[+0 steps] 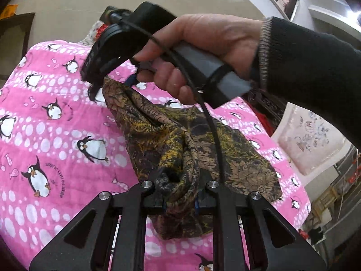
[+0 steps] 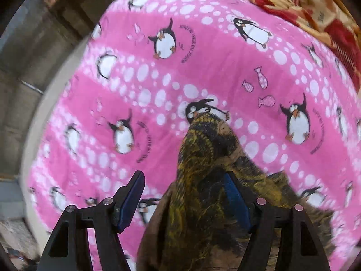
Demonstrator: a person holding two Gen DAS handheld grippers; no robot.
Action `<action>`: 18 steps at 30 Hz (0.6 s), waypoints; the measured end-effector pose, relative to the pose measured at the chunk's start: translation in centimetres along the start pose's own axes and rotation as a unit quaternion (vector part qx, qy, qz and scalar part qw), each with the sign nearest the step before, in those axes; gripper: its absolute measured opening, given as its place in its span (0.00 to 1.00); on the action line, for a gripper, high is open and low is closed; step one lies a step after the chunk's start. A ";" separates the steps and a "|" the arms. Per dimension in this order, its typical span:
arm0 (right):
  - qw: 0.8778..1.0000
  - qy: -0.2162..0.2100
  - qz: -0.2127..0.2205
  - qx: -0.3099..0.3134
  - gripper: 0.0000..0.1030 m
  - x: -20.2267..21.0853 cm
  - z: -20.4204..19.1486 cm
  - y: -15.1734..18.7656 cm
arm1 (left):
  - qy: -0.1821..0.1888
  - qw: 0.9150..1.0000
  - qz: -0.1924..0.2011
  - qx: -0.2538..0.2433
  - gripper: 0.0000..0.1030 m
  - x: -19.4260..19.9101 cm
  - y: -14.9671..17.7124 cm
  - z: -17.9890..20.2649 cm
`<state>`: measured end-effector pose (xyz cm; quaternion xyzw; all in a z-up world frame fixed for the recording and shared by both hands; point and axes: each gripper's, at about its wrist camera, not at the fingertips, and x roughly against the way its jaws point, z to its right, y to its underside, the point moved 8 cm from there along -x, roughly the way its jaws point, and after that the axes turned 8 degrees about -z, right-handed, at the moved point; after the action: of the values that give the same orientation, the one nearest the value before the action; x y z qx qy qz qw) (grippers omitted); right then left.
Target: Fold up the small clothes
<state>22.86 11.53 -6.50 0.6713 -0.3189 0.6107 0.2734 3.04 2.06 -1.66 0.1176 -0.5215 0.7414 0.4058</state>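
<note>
A small brown and yellow patterned garment (image 1: 178, 140) lies bunched on a pink penguin-print blanket (image 1: 56, 135). My left gripper (image 1: 180, 192) is shut on a gathered fold of it at the near end. In the left wrist view my right gripper (image 1: 99, 85), held in a hand, is at the garment's far corner. In the right wrist view the right gripper (image 2: 185, 194) has its jaws wide apart; the garment (image 2: 203, 180) drapes over the right finger (image 2: 234, 198) and is not pinched.
The blanket (image 2: 203, 67) covers a bed. A red and cream floral quilt (image 2: 304, 6) lies at its far edge. A white cabinet (image 1: 309, 135) stands beside the bed, and tiled floor (image 1: 67, 11) lies beyond it.
</note>
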 end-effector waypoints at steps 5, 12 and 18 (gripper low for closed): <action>1.000 0.003 -0.006 0.008 0.11 0.3 1.4 0.3 | 0.019 1.000 -0.002 -0.005 0.13 1.0 -0.4 1.6; 0.997 -0.060 0.044 -0.028 0.08 4.9 7.5 4.3 | 0.037 0.998 -0.016 -0.056 0.13 0.0 -0.6 7.1; 0.992 -0.073 0.079 -0.072 0.08 8.7 14.7 9.9 | 0.061 0.990 -0.047 -0.119 0.13 -3.0 -0.2 14.2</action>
<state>25.23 -6.79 0.34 0.6654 -0.4331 0.5549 0.2484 1.54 -11.66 2.79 0.0474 -0.5741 0.6603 0.4819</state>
